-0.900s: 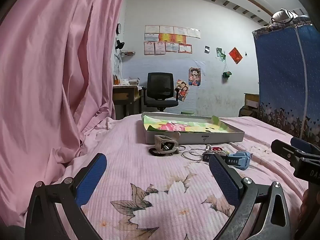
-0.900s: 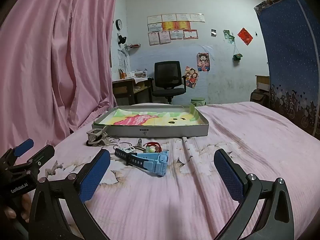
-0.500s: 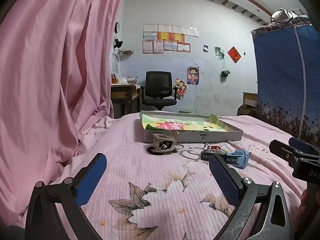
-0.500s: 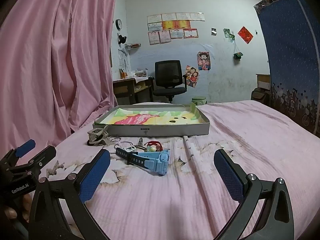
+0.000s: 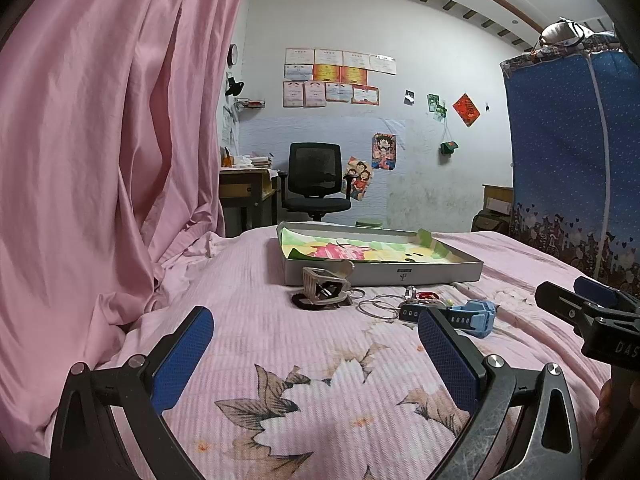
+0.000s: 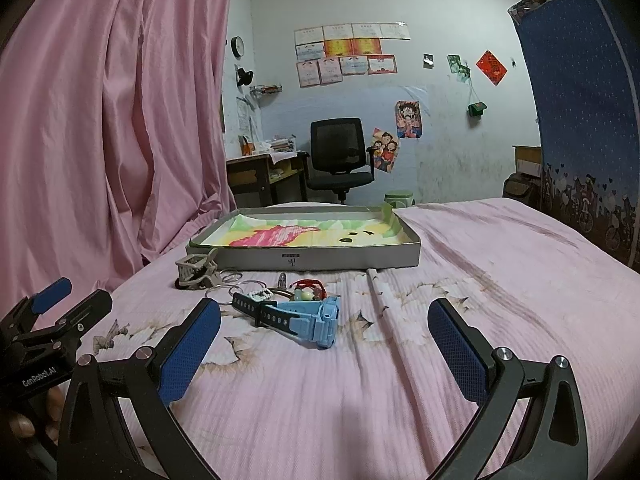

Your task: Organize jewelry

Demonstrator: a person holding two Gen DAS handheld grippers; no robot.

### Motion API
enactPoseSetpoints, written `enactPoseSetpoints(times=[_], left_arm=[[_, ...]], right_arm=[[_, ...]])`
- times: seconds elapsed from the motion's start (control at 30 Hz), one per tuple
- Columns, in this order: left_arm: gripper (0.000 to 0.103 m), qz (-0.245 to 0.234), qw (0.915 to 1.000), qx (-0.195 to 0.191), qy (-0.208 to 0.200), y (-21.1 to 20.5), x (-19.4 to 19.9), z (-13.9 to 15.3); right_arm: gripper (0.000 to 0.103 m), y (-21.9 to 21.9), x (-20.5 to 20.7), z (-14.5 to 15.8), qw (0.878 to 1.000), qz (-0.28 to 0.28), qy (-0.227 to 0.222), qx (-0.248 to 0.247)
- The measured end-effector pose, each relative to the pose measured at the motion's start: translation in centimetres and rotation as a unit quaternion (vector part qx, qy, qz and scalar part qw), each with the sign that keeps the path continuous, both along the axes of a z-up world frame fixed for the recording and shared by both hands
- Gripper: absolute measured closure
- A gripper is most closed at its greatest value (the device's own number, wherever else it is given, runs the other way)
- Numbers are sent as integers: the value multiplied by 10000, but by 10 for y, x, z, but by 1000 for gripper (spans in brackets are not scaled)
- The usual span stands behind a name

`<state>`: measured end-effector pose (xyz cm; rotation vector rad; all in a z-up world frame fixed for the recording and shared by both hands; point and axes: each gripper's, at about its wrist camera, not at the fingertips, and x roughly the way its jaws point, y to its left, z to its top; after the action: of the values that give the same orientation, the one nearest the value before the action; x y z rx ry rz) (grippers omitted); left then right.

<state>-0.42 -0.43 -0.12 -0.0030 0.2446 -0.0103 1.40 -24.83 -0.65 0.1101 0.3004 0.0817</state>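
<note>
Both claws are held level above the pink bedspread (image 6: 480, 248), jaws spread wide, nothing between the pads. The left claw (image 5: 316, 344) is seen at the left edge of the right wrist view, and the right claw (image 6: 324, 340) at the right edge of the left wrist view; they are side by side.

Ahead of the right claw, slightly left of its centre line, a light-blue watch (image 6: 296, 316) lies on the bedspread. Its strap is laid crosswise, running from near-right to far-left, with the dark strap end toward the left pad. From the left claw the watch (image 5: 460, 314) lies ahead and to the right, just beyond the right pad. The right claw is judged the nearer and better aligned.

Just beyond the watch, a cluster of small pieces is found: thin wire rings (image 6: 236, 284), a red-and-green trinket (image 6: 306, 290) and a beige hair clip (image 6: 196, 270). Farther ahead, a shallow grey tray (image 6: 352, 256) with a colourful paper lining is set, apparently empty.
</note>
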Motion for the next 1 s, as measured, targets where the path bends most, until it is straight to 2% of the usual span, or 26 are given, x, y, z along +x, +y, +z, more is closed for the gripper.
enactPoseSetpoints(times=[1.0], left_arm=[[0,-9,10000,2,4,1,1,0]], right_arm=[[1,-2,-2,-2,10000,0,36,29]])
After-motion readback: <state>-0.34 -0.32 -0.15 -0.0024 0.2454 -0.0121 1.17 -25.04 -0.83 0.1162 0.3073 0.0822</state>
